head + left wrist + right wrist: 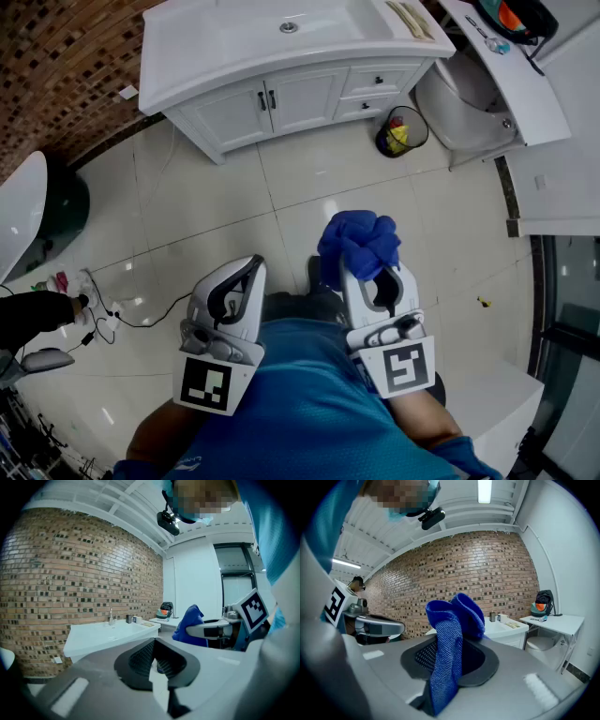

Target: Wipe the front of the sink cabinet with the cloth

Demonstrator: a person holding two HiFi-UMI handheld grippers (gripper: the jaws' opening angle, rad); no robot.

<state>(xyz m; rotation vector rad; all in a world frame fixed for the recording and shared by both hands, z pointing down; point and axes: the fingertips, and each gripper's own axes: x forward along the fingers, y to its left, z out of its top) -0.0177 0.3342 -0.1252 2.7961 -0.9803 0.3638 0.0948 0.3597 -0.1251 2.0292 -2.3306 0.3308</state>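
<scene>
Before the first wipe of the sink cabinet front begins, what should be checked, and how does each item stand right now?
1. Cloth clamped in right gripper: ok.
2. Left gripper empty, jaws together: ok.
3. Cloth touching sink cabinet front: not ok, open floor lies between.
4. Cabinet doors and drawers closed: ok.
5. Waste bin off the cabinet front, to its side: ok.
6. Cloth damp or dry: cannot tell.

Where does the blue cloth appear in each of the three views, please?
Head view: centre, the blue cloth bunched at the tip of the right gripper.
Left gripper view: right of centre, beyond the jaws.
Right gripper view: centre, clamped between the jaws.
Shared landmark: the white sink cabinet.
</scene>
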